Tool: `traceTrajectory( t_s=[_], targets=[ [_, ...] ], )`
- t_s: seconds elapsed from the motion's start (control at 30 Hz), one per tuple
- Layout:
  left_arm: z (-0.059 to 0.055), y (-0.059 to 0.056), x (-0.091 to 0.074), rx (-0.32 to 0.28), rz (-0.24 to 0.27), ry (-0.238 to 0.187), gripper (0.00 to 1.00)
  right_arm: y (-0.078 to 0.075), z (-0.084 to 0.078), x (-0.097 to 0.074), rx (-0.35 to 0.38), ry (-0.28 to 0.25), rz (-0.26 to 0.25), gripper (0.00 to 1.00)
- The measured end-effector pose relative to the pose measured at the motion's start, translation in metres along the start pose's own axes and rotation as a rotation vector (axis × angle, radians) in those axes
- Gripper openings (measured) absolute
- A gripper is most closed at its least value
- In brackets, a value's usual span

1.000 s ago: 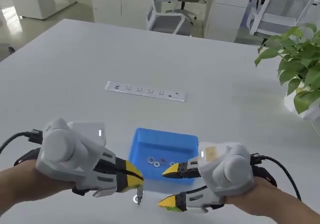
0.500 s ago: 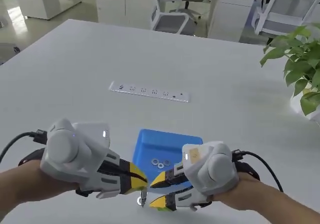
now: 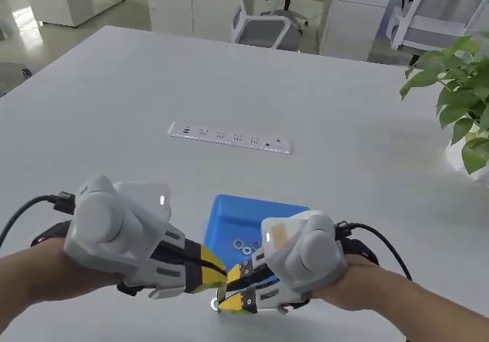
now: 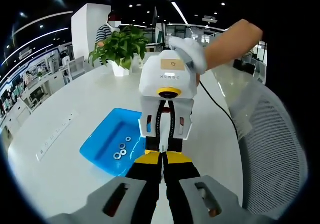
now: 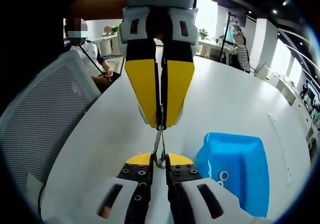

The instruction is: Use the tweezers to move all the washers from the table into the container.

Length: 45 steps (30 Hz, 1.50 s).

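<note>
The left gripper (image 5: 160,125) has its jaws pressed together on the upper part of the tweezers (image 5: 159,140), which hang point-down from its yellow tips. We read this best in the right gripper view, where it faces us head-on.

The right gripper (image 5: 159,160) meets it tip to tip, just below. Its jaws are drawn in on the lower legs of the tweezers, a yellow tip on either side, and the metal takes up the thin gap between them.

In the head view we note both grippers nose to nose, low over the near edge of the table (image 3: 114,82), each in a hand with a cable trailing back.

Directly under the two tips, at the tweezer points, a small pale ring (image 3: 215,304) lies on the table. It is too small for us to say surely that it is a washer.

The container (image 3: 263,214) is blue and open, and sits just beyond the gripper tips. We cannot tell whether either gripper touches it. A few washers (image 3: 244,247) lie on its floor, toward the side nearest the grippers.

Well beyond the container we see a white power strip (image 3: 229,138) flat on the table. A potted plant (image 3: 458,90) stands far off on the right gripper's side. A mesh chair back (image 4: 270,149) is close behind the grippers, at the near edge.
</note>
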<state>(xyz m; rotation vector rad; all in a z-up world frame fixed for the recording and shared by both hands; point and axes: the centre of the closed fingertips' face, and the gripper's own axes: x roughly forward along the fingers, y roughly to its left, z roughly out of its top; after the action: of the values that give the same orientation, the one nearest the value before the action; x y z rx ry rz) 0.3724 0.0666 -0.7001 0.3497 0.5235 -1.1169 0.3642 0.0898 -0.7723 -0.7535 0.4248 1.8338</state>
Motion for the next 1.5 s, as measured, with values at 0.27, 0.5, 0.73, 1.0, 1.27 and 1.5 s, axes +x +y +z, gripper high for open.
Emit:
traceTrajectory(
  t_s=[0.27, 0.5, 0.73, 1.0, 1.27, 1.5],
  targets=[
    [-0.0007, 0.0015, -0.0003, -0.003, 0.003, -0.001, 0.05, -0.0004, -0.0014, 0.0021, -0.003, 0.009, 0.007, 0.09],
    [0.0009, 0.0002, 0.0, -0.003, 0.003, 0.001, 0.05, -0.0005, -0.0015, 0.0016, 0.027, 0.004, 0.002, 0.07],
    [0.002, 0.0002, 0.0005, 0.0, 0.007, 0.001, 0.05, -0.0011, -0.002, 0.0011, 0.042, 0.006, -0.004, 0.07],
    [0.0011, -0.0007, 0.0003, 0.004, 0.002, 0.009, 0.05, -0.0005, -0.002, 0.0014, 0.047, 0.009, -0.013, 0.07],
    [-0.0012, -0.0009, 0.0, 0.003, 0.003, 0.022, 0.06, 0.0021, -0.0017, 0.0013, 0.052, 0.015, -0.01, 0.07],
    [-0.0014, -0.0063, 0.0005, -0.006, -0.016, 0.021, 0.12, 0.0058, 0.0001, -0.0001, 0.055, 0.009, -0.02, 0.07]
  ],
)
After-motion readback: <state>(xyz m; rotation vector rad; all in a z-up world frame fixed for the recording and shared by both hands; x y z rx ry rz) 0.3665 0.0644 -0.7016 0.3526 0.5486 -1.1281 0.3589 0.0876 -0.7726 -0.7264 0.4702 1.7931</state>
